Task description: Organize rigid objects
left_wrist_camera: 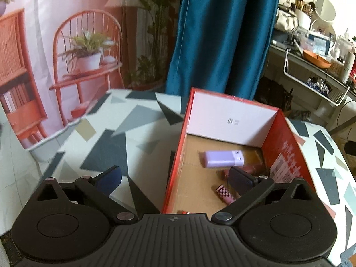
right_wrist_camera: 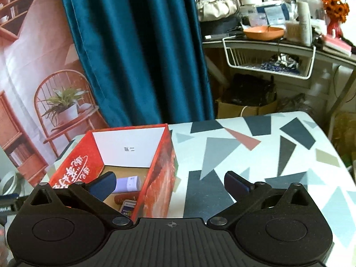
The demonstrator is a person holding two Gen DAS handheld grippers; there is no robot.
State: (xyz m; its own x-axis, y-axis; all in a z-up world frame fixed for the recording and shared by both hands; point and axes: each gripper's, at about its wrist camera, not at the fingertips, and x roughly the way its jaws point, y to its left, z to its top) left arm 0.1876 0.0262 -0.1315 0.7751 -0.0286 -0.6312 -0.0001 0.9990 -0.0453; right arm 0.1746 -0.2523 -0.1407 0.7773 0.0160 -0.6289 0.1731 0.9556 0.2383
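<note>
While both grippers gape wide and hold nothing, the left gripper (left_wrist_camera: 174,179) straddles the near left wall of the red box (left_wrist_camera: 175,166), and the right gripper (right_wrist_camera: 170,183) straddles its right wall. Inside lie a lilac case (left_wrist_camera: 223,158), a checkered tube (left_wrist_camera: 225,194) and a brown tube (right_wrist_camera: 125,198), on the patterned table (right_wrist_camera: 255,146).

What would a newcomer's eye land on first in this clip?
The open red cardboard box on the geometric-patterned tablecloth, holding a lilac rectangular case and a pink checkered tube. Behind it hangs a deep teal curtain. Both grippers, left and right, are open and empty.
</note>
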